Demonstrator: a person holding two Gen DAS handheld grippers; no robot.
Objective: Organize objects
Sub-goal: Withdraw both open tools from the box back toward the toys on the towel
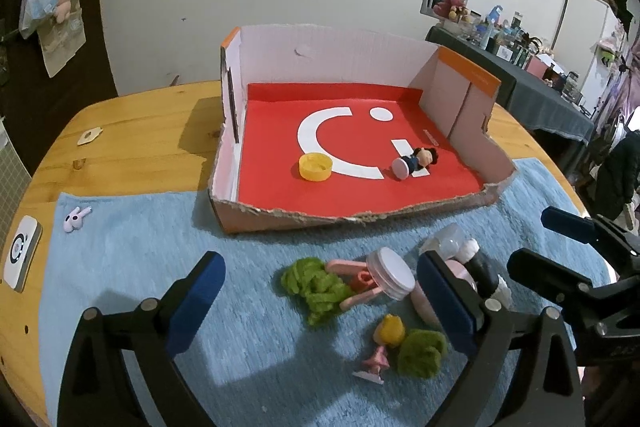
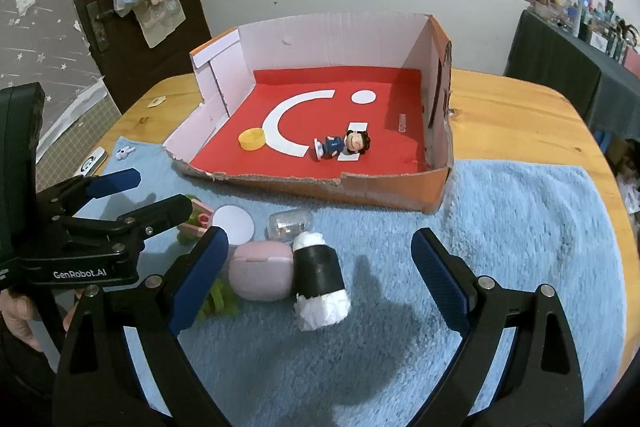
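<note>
Currently, I'm reading both wrist views, line by line.

Left gripper [image 1: 320, 291]: I'm holding it low over the towel [image 1: 160, 267], fingers pointing toward the box [image 1: 352, 215]; the jaws are standing wide with nothing between the pads.
Right gripper [image 2: 320, 271]: I'm hovering it over the towel's right half, tilted down toward the pile; the jaws are gaping wide, gripping nothing.
Left hand: it's showing at the left edge of the right wrist view, wrapping the handle [image 2: 24, 187].
Box: it's sitting on the table [image 1: 132, 119], its torn front wall resting on the towel's far edge.
Inside box: a yellow cap [image 1: 315, 166] is lying on the red floor, with a doll [image 1: 416, 162] lying on its side well to the right of it.
Pile: it's lying on the towel just in front of the box.
Roll [image 2: 320, 283]: black-banded and white, it's lying between the right fingers, touching the pink case [image 2: 260, 271].
Jar [image 1: 394, 273]: its white lid is tilting toward me, just beside the green yarn [image 1: 316, 287].
Capsule [image 2: 290, 223]: clear, lying just behind the roll.
Pink figure [image 1: 378, 355]: it's lying near the left gripper, touching a second green tuft [image 1: 422, 351].
Bunny [image 1: 77, 218]: it's sitting alone at the towel's far left corner, well apart from the pile.
</note>
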